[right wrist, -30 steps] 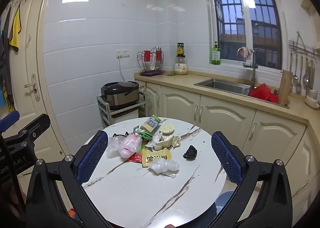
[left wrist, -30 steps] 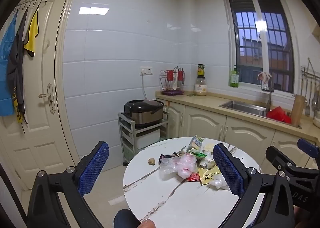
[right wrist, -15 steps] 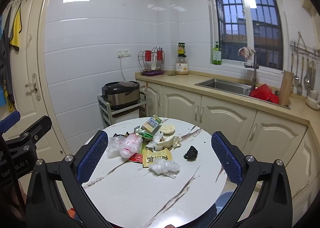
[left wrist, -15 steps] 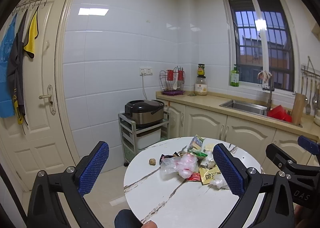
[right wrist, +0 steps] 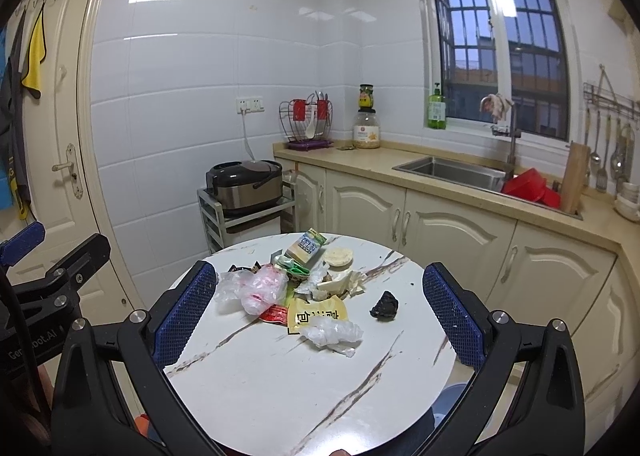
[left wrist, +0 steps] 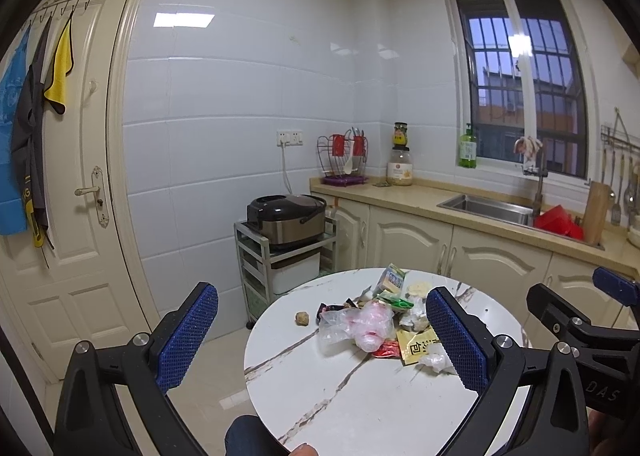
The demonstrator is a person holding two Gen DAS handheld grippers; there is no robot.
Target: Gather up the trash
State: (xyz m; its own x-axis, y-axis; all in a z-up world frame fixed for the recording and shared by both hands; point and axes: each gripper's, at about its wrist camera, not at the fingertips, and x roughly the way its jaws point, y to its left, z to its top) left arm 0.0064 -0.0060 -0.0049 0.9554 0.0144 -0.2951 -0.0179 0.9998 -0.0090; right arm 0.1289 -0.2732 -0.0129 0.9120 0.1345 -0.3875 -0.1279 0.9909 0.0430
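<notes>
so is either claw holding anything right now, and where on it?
Nothing is held. The left claw and the right claw are both wide open above the table, with the trash pile untouched on it.

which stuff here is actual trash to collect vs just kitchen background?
Trash, all on the round table:
clear plastic bag
yellow wrapper
crumpled clear wrap
black lump
small carton
brown lump

Background:
rice cooker
sink
red basin
green bottle
utensil rack
</notes>
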